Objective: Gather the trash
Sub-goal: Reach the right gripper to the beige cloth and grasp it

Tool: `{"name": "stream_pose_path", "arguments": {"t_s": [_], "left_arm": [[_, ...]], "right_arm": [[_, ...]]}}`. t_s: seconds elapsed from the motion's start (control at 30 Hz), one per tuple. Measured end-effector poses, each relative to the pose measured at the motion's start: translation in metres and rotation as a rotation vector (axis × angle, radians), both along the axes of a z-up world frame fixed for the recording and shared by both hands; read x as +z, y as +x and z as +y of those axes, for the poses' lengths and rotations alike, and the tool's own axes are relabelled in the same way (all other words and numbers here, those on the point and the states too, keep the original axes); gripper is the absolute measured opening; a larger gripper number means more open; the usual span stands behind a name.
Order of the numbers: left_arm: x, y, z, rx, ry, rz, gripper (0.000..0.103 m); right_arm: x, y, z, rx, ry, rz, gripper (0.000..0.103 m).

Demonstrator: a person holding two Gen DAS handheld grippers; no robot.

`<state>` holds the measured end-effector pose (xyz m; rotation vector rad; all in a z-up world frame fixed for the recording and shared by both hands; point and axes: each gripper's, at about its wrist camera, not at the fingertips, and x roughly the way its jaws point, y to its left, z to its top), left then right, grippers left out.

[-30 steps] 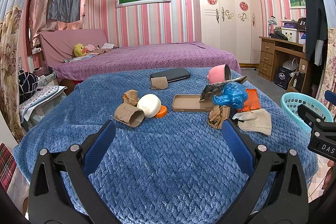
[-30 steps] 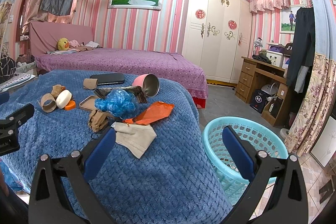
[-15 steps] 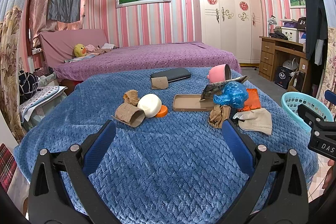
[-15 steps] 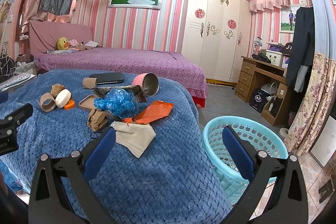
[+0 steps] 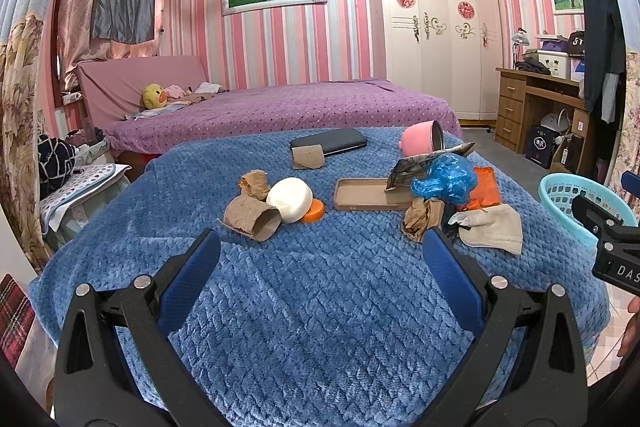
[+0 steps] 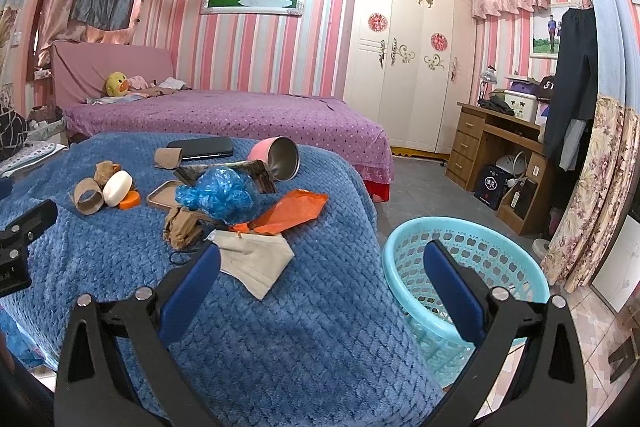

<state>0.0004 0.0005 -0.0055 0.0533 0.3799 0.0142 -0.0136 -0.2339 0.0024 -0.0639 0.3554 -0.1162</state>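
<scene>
Trash lies on a blue blanket: a cardboard tube, a crumpled brown paper, a blue plastic bag, an orange wrapper and a beige mask. A turquoise basket stands on the floor to the right of the bed. My left gripper is open and empty, short of the trash. My right gripper is open and empty, its left finger near the mask and its right finger over the basket.
A pink cup, a dark phone, a brown tray, a white round box and an orange lid also lie on the blanket. A purple bed is behind. A wooden desk stands at the right.
</scene>
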Motion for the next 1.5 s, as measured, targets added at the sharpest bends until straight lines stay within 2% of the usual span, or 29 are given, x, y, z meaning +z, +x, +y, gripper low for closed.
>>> {"name": "stream_pose_path", "arguments": {"t_s": [0.27,0.6,0.8,1.03,1.27,1.37,1.5], "left_arm": [[0.004,0.007,0.012,-0.001,0.000,0.034,0.098],[0.022,0.033,0.029,0.017,0.011,0.045,0.098],[0.032,0.054,0.042,0.040,-0.008,0.040,0.098],[0.031,0.078,0.048,0.038,0.014,0.045,0.098],[0.003,0.095,0.061,0.041,-0.002,0.120,0.098],[-0.003,0.094,0.066,0.053,0.008,0.121,0.098],[-0.010,0.095,0.074,0.070,0.018,0.133,0.098]], "right_arm": [[0.006,0.004,-0.008,0.003,0.067,0.015,0.099],[0.041,0.032,0.000,0.034,0.034,-0.008,0.099],[0.048,0.057,0.001,0.053,0.034,0.000,0.099],[0.032,0.082,-0.006,0.041,0.065,0.038,0.099],[0.001,0.094,-0.014,0.003,0.056,0.090,0.099],[-0.004,0.096,-0.016,-0.010,0.037,0.100,0.099],[-0.013,0.097,-0.021,-0.022,0.066,0.122,0.099]]}}
